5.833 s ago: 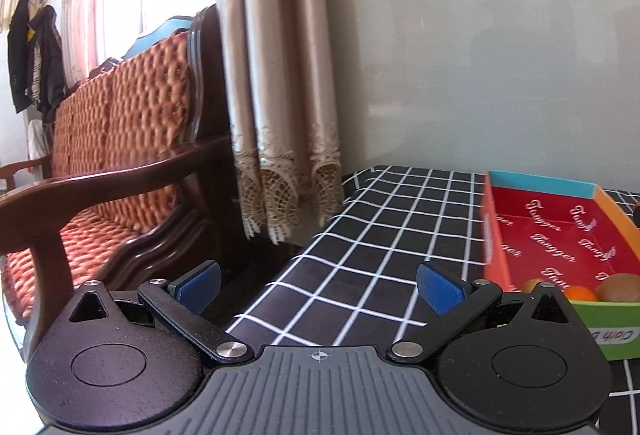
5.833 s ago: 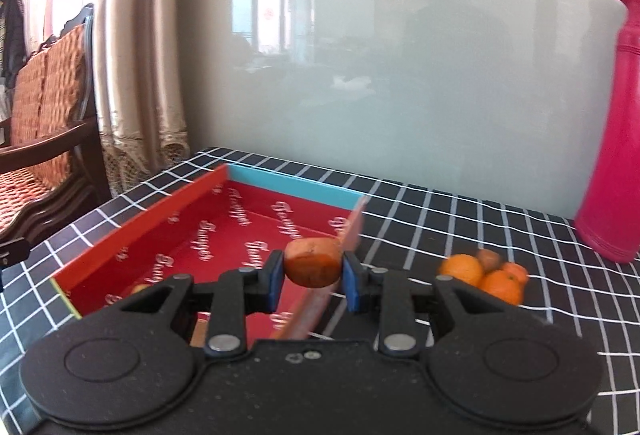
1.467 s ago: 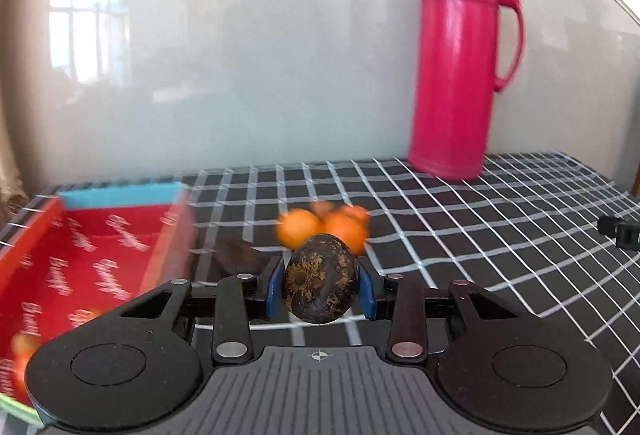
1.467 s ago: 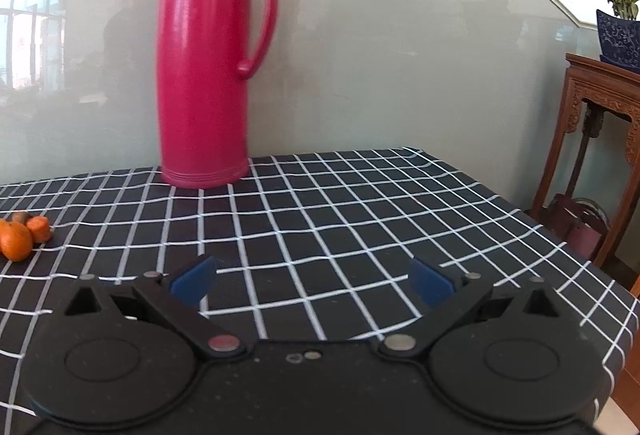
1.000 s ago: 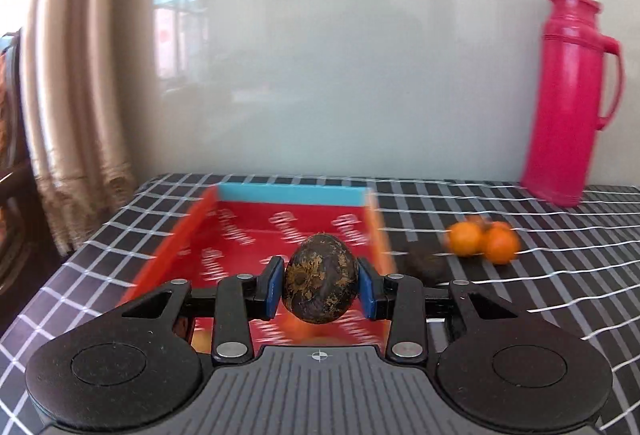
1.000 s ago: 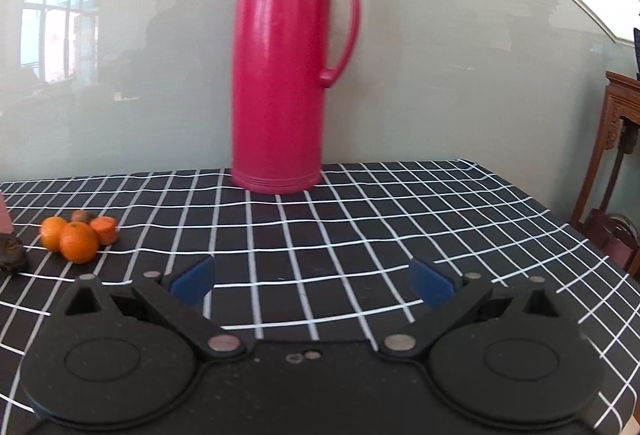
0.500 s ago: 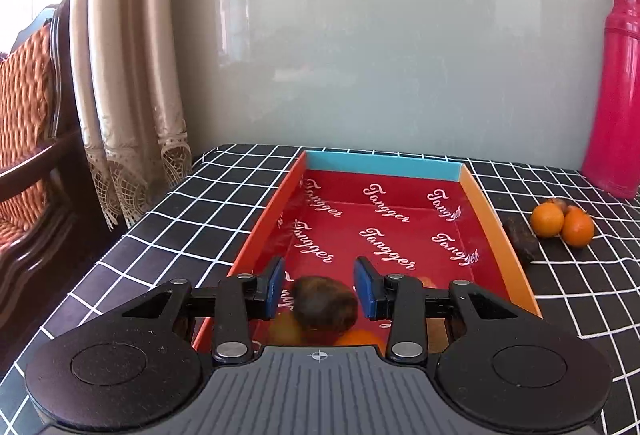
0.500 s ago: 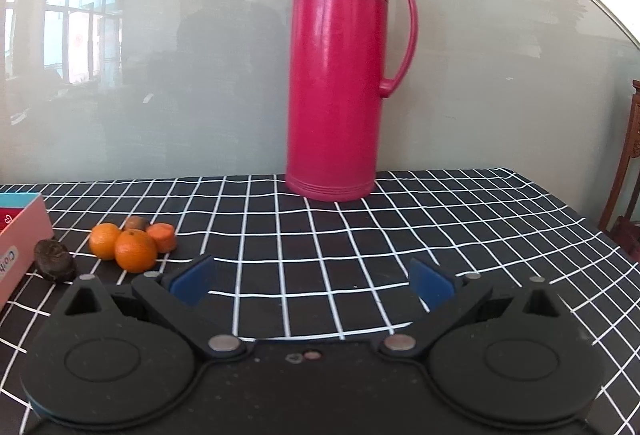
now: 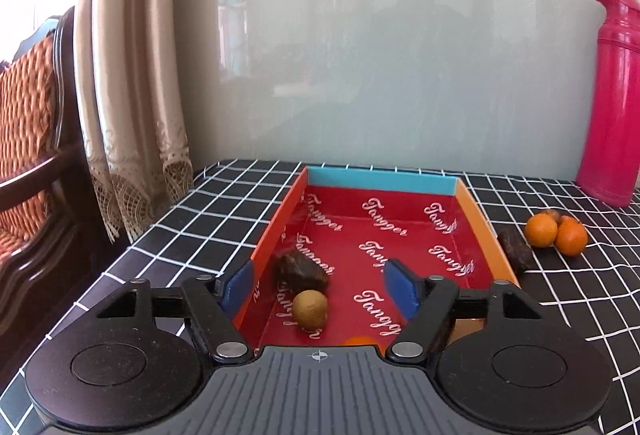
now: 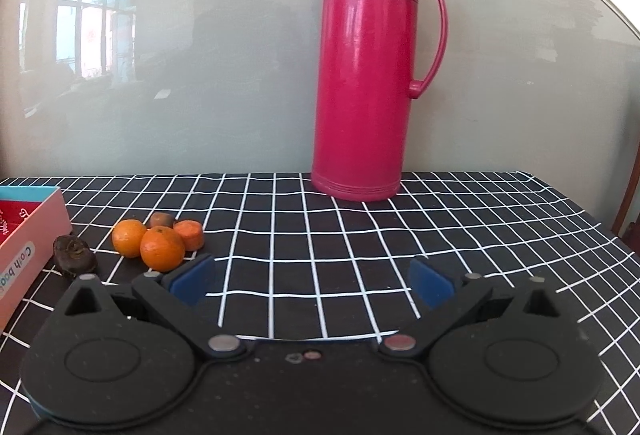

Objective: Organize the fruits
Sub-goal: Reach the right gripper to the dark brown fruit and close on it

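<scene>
**Clerk:** Item one, the tray [image 9: 382,181]. What is it holding?

**Onlooker:** It is sitting on the checked bench [image 9: 224,211], red inside. A dark wrinkled fruit [image 9: 302,271] is lying near its left wall, a round tan fruit [image 9: 310,311] is touching it on the near side, and a sliver of orange [image 9: 360,340] is peeking out at the near edge. The left gripper [image 9: 320,285] is hovering over that end with its jaws spread apart, gripping nothing.

**Clerk:** Item two, fruit outside the tray?

**Onlooker:** One dark wrinkled piece [image 10: 75,255] is lying just beside the tray's right wall [image 10: 28,235]. Near it, a cluster: two round oranges [image 10: 162,248], a cut orange chunk [image 10: 189,234] and a small brown piece [image 10: 161,220] behind them, all touching or nearly so.

**Clerk:** Item three, the right gripper?

**Onlooker:** The right gripper [image 10: 312,281] is facing the red flask [image 10: 368,67], jaws wide apart, empty, with the cluster off to its left.

**Clerk:** Handling notes?

**Onlooker:** I am judging the oranges light, firm but bruisable, and prone to rolling; taking one across its widest middle would suit. The front orange is pressing against its neighbours, so nudging them is a risk. The dark piece is looking shrivelled and soft; a gentle squeeze across its short side seems best.
</scene>
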Demonstrator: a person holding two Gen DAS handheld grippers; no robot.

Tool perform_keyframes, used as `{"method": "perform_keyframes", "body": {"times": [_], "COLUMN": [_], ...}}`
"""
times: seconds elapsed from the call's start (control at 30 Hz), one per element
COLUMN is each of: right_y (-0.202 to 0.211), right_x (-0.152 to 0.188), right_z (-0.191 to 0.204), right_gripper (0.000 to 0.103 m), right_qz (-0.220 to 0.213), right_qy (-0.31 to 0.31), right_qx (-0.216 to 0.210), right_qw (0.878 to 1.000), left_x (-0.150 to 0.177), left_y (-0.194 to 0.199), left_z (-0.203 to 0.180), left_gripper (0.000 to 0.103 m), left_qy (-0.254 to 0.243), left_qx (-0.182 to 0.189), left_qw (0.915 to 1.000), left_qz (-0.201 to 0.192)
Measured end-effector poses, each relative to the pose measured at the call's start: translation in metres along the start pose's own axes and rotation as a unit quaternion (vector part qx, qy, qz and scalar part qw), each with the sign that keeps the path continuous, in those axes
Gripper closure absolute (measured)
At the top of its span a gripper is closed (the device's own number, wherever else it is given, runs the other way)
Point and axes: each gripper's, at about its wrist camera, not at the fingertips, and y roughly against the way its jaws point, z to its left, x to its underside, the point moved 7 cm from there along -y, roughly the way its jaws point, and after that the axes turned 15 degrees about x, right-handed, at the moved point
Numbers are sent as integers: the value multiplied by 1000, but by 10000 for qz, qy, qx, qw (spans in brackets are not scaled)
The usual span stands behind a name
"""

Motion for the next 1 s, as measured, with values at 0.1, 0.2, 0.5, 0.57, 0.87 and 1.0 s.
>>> {"method": "perform_keyframes", "body": {"times": [0.1,0.2,0.5,0.57,0.87,1.0], "right_y": [1,2,3,0,5,3], "right_x": [0,-1,-2,1,5,6], "right_z": [6,14,36,43,83,94], "right_gripper": [0,0,0,0,0,1], "right_qz": [6,2,67,200,140,52], "right_qy": [-12,22,60,81,264,307], "right_qx": [-67,-131,-417,-480,-907,-998], "right_qw": [10000,9999,9991,9986,9954,9945], "left_x": [1,1,-2,-2,2,5], "left_y": [1,2,11,13,22,23], "left_z": [1,4,17,21,47,59], "left_gripper": [31,31,31,31,31,31], "left_qy": [-34,-21,86,122,239,270], "left_qx": [-10,44,-72,-90,-285,-394], "left_qw": [10000,10000,9998,9997,9990,9986], "left_qz": [15,13,-162,-187,-245,-214]}}
